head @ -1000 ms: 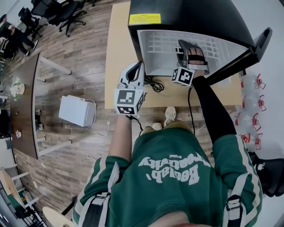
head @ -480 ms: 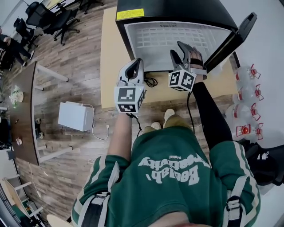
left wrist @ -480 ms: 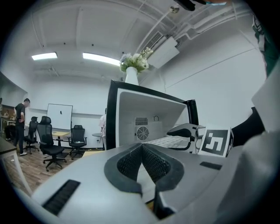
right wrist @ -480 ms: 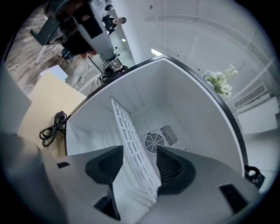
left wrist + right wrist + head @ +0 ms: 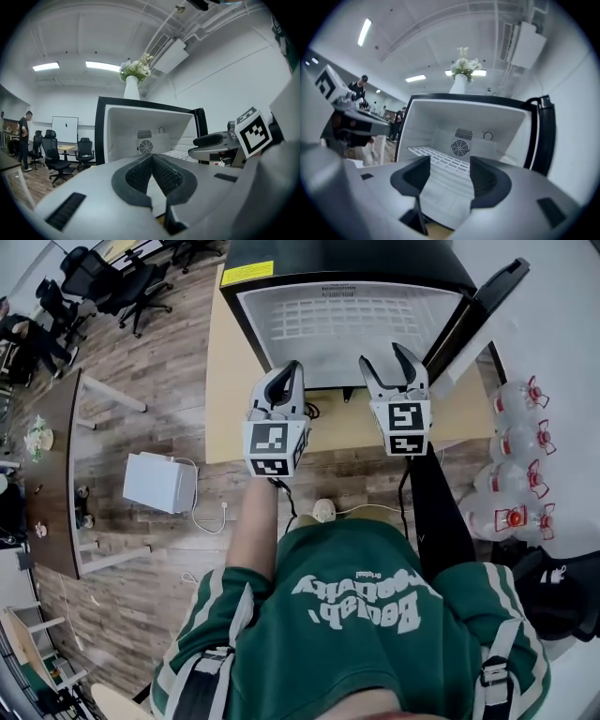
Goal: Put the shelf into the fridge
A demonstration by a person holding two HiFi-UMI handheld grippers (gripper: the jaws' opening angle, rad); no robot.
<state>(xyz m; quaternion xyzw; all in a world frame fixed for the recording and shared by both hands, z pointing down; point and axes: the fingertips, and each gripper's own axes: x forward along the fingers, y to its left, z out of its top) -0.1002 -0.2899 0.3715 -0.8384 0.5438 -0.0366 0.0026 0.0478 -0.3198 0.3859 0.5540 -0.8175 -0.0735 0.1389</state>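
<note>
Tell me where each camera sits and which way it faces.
Head view: on the person's head, steeply down on the fridge; arms and green top show.
Left gripper view: on the left gripper, level along shut jaws into the fridge; right gripper shows.
Right gripper view: on the right gripper, along empty, just-opened jaws at the shelf.
Shared: the fridge's fan.

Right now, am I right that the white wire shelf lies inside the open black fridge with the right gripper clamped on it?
Not quite. The white wire shelf does lie inside the open black fridge, but the right gripper is off it: the right gripper view shows its jaws, which have just been opening, apart and empty.
</note>
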